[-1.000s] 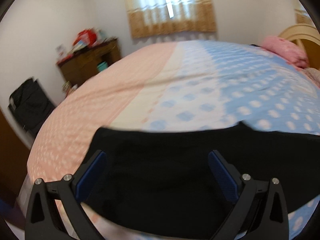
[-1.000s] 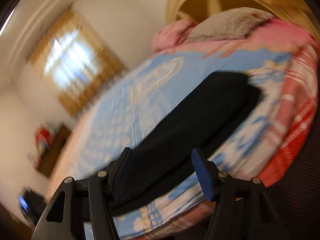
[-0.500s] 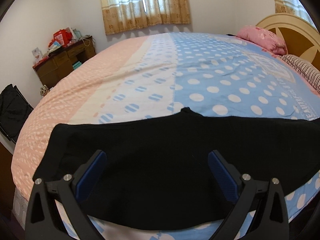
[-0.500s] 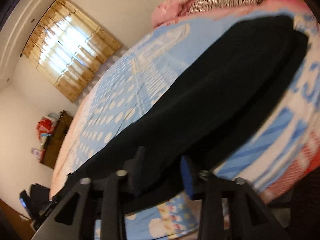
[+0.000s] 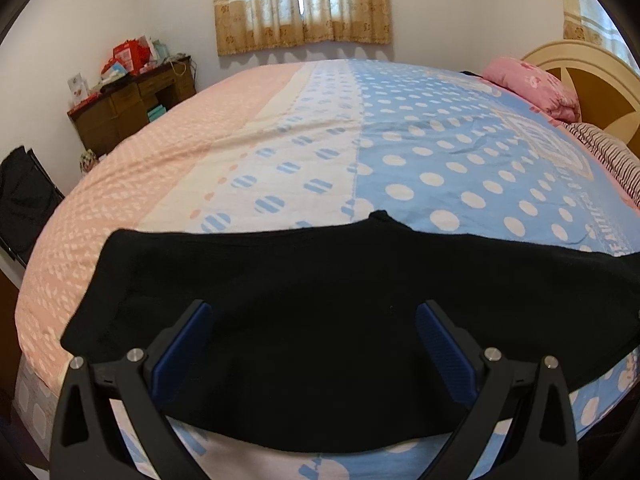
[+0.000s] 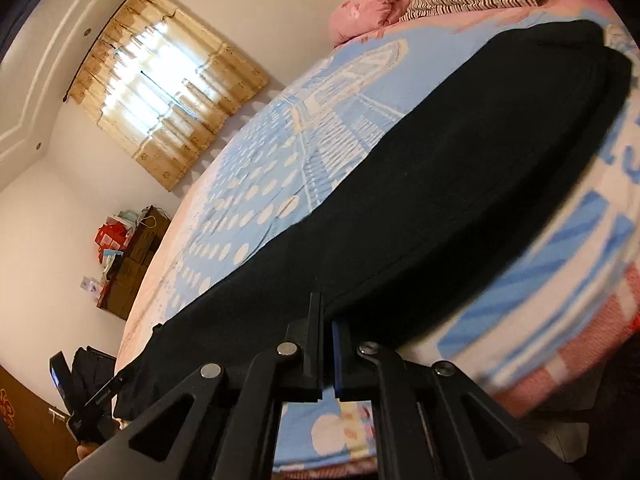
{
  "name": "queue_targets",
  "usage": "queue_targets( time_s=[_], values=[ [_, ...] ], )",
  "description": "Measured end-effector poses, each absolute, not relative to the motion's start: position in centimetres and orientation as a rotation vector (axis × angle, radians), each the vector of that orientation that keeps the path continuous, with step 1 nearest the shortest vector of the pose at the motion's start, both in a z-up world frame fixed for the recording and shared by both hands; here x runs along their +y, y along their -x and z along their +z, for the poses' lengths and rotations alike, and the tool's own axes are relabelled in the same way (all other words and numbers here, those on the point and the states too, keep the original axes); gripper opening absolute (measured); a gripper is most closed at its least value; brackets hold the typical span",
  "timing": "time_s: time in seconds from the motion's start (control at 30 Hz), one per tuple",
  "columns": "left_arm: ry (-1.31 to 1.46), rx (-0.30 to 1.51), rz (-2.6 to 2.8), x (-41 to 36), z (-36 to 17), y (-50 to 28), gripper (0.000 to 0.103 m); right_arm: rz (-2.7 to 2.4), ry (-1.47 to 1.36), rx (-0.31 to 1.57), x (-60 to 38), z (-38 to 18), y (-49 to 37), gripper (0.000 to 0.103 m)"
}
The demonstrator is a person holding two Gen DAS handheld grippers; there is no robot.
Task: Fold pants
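Note:
The black pants (image 5: 320,304) lie flat along the near edge of the bed; they also show in the right wrist view (image 6: 440,184), stretching toward the pillows. My left gripper (image 5: 312,340) is open, its blue pads (image 5: 188,340) spread wide just above the pants near their waist end, holding nothing. My right gripper (image 6: 327,320) is shut on the near edge of the pants, the cloth pinched between its jaws. The left gripper also shows far left in the right wrist view (image 6: 96,400).
The bed has a pink, white and blue dotted cover (image 5: 360,152). Pink pillow (image 5: 532,84) and striped pillow (image 5: 600,148) lie by the headboard (image 5: 592,68). A cluttered wooden dresser (image 5: 128,100) stands by the far wall. A black bag (image 5: 24,204) sits left of the bed.
My right gripper has closed from open onto the edge of the pants. My left gripper stayed open and steadied over the pants, the view shifting slightly.

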State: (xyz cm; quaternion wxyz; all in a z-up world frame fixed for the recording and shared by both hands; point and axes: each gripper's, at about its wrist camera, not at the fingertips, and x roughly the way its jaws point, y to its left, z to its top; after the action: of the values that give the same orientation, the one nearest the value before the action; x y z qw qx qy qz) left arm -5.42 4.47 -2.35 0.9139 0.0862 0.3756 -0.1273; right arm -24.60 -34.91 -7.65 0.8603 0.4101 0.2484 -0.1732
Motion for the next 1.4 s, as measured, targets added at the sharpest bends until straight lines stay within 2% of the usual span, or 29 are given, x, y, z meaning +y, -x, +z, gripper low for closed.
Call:
queue_targets(
  time_s=[0.17,0.33,0.53,0.73,0.87,0.97,1.07,1.13,1.23,1.33,1.4],
  values=[
    [-0.213,0.738,-0.291,3.5,-1.8,5.9,0.103,-0.387,-0.889,0.556,-35.1,-9.5,24.9,0.003],
    [-0.274,0.720,-0.339,1.4,-1.9,6.6,0.103,-0.392,-0.901,0.599,-36.1,-7.8,26.2,0.006],
    [-0.309,0.711,-0.402,-1.2,-2.3,7.4,0.103,-0.662,-0.613,0.410,-38.2,-1.2,29.2,0.007],
    [-0.328,0.673,-0.470,-4.6,-1.7,8.1,0.103,-0.750,-0.485,0.499,-42.7,-0.5,25.0,0.007],
    [-0.338,0.679,-0.504,-6.9,-2.6,8.9,0.103,-0.765,-0.639,0.564,-45.2,-3.5,26.6,0.007],
    [-0.372,0.712,-0.523,-7.6,-4.1,9.3,0.103,-0.762,-0.713,0.470,-45.2,-4.7,30.3,0.002],
    [-0.405,0.774,-0.511,-7.6,-5.9,9.3,0.103,-0.820,-0.717,0.448,-44.5,-3.9,32.1,0.003],
    [-0.388,0.809,-0.521,-6.8,-6.5,9.5,0.103,-0.917,-0.684,0.428,-44.0,-2.8,33.3,0.008],
    [-0.317,0.847,-0.538,-5.5,-6.9,9.3,0.103,-0.941,-0.655,0.343,-44.2,-1.3,34.5,0.009],
    [-0.319,0.853,-0.529,-5.5,-6.6,9.2,0.103,-0.939,-0.621,0.370,-45.2,-0.7,33.6,0.016],
    [-0.335,0.846,-0.526,-5.8,-6.4,9.4,0.103,-0.964,-0.573,0.436,-46.0,-0.8,32.3,0.035]
  ],
)
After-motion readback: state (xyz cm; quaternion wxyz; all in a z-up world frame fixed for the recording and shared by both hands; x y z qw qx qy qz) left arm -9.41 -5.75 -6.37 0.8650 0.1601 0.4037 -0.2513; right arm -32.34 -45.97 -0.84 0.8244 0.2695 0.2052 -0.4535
